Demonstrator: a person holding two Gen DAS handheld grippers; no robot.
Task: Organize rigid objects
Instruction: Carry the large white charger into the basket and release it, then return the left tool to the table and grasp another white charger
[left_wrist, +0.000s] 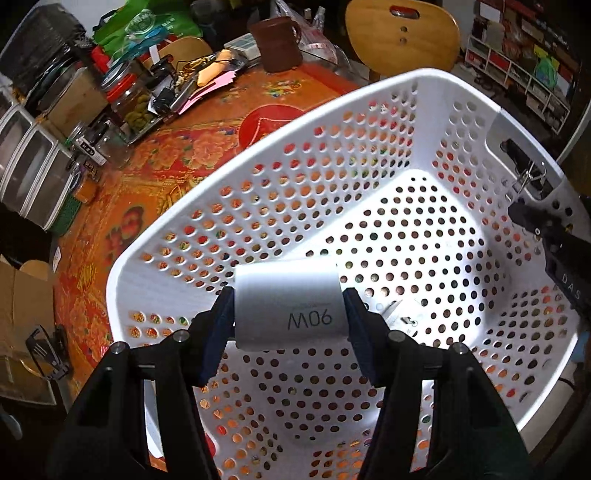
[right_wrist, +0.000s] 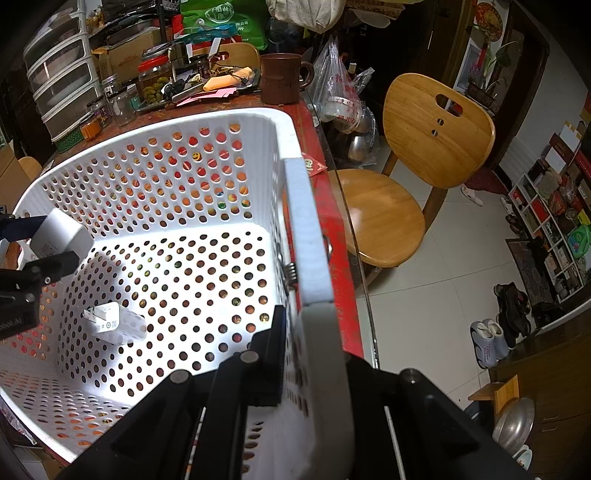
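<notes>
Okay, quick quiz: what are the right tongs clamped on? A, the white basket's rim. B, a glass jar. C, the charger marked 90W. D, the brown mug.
A: the right tongs are shut on the rim of the white basket, while the left tongs hold the 90W charger over the basket.

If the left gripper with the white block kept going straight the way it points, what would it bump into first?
Probably the holed floor of the white basket. The left gripper holds the white charger above it. A second charger lies close to that line, though depth is unclear.
</notes>
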